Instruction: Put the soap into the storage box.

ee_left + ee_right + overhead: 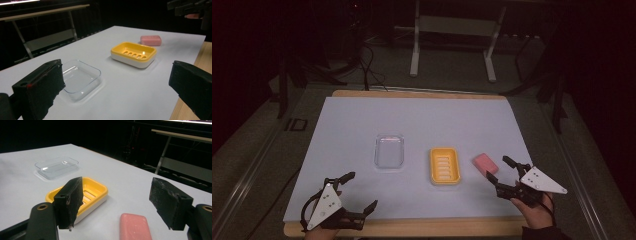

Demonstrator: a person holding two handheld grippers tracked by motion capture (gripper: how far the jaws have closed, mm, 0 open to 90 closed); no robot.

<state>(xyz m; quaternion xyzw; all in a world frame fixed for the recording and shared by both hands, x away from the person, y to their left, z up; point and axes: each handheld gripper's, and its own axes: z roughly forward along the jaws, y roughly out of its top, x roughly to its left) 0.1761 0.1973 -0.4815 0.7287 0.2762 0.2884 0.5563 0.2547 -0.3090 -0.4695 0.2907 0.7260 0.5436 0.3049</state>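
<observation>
While both grippers wait wide-jawed at the table's (347,120) near edge, the clear tray (390,151) and yellow soap dish (444,165) sit mid-table; right gripper (502,174) flanks the pink soap (485,163), which could slip from its grasp.

A dim room, its walls lost in dark. Grey carpeted floor (452,75) surrounds the tabletop (422,120), white-covered with wooden edges. Beyond its far edge stand a white metal frame (452,30) and loose black cables (367,65).
</observation>
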